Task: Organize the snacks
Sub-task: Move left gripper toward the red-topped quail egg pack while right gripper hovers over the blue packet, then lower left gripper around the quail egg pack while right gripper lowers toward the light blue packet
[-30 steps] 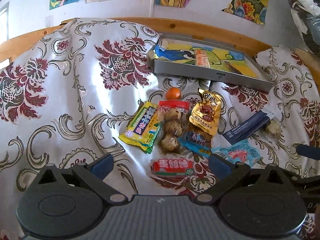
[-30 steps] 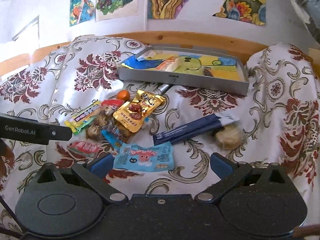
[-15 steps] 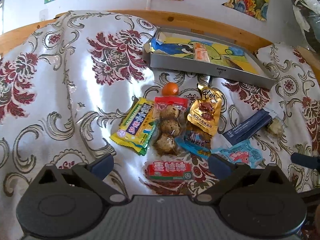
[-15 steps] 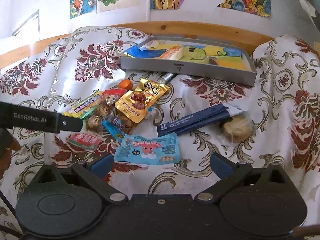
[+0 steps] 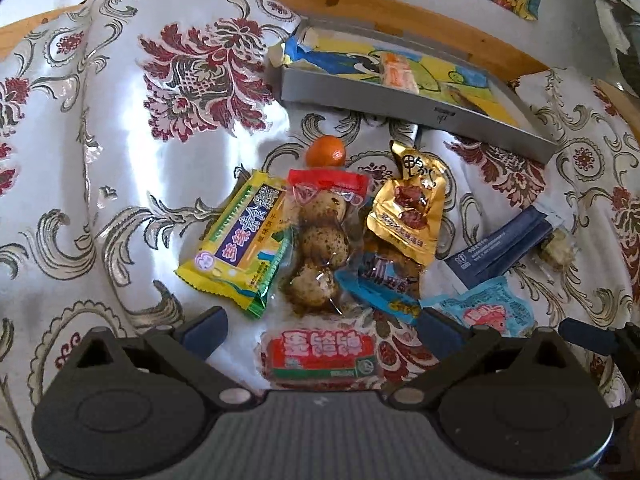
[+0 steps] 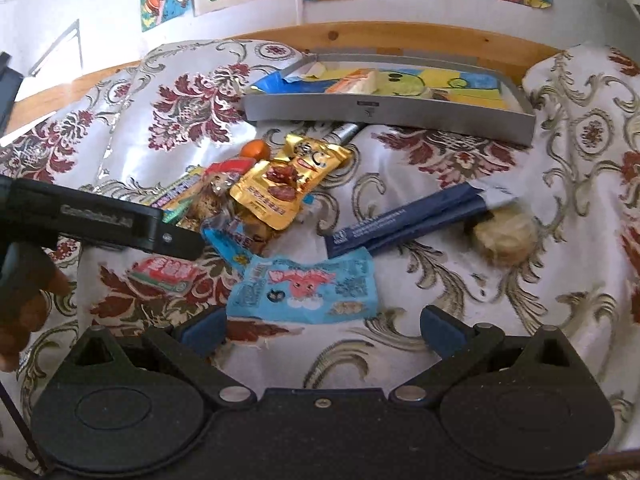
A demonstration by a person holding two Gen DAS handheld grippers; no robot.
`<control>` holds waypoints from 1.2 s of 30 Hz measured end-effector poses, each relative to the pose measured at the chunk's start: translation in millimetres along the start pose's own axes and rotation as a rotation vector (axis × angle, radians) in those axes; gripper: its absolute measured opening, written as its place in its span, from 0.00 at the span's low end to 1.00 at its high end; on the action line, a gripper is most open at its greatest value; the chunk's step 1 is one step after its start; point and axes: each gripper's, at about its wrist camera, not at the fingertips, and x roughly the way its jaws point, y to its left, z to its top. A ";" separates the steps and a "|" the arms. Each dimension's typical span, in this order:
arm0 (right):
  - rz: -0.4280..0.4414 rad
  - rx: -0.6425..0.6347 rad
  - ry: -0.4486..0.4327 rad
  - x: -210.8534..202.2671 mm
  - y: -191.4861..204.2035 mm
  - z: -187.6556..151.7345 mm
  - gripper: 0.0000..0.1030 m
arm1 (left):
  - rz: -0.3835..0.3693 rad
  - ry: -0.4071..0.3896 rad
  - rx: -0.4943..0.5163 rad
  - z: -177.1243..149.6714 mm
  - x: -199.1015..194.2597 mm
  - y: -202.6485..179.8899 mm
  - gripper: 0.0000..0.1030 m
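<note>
A pile of snacks lies on the flowered cloth. My left gripper (image 5: 322, 326) is open just above a red packet (image 5: 322, 354), which lies between its fingers. Beyond it lie a yellow packet (image 5: 240, 248), a clear pack of speckled eggs (image 5: 322, 240), a gold pouch (image 5: 412, 208) and a small orange (image 5: 326, 151). My right gripper (image 6: 322, 324) is open over the near edge of a light blue packet (image 6: 304, 292). Dark blue sachets (image 6: 404, 220) and a pale round snack (image 6: 506, 234) lie to its right. The grey tray (image 6: 384, 110) stands at the back.
The left gripper's body (image 6: 100, 220) and a hand (image 6: 24, 308) reach in from the left in the right wrist view. The tray holds a colourful liner and a small orange-white packet (image 5: 396, 74). A wooden rail (image 6: 400, 36) and a wall with pictures lie behind.
Both grippers have moved forward and down toward the pile. The red packet now sits between the left fingers, and the light blue packet lies closer to the right fingers.
</note>
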 end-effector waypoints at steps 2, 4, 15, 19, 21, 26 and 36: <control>0.011 -0.007 0.004 5.7 1.4 1.3 0.99 | -0.005 -0.001 -0.001 2.1 4.2 0.8 0.99; 0.012 -0.009 0.013 12.0 2.9 3.1 0.99 | -0.012 0.007 0.003 4.0 9.2 0.3 0.99; 0.026 0.000 0.032 25.7 4.0 6.7 0.99 | -0.045 0.058 0.012 4.1 18.4 -1.8 0.99; 0.026 -0.007 0.032 28.0 5.9 6.8 0.99 | -0.090 0.078 -0.038 5.4 21.3 -1.4 0.99; 0.029 -0.012 0.033 29.2 6.8 7.0 0.99 | -0.106 0.087 -0.051 5.7 23.8 -2.5 0.98; 0.036 -0.011 0.035 29.7 6.2 6.8 0.99 | -0.065 0.064 -0.061 5.1 29.2 -6.4 0.98; 0.047 0.004 0.035 32.7 3.7 9.0 0.99 | -0.061 0.051 -0.017 17.4 38.6 -1.1 0.97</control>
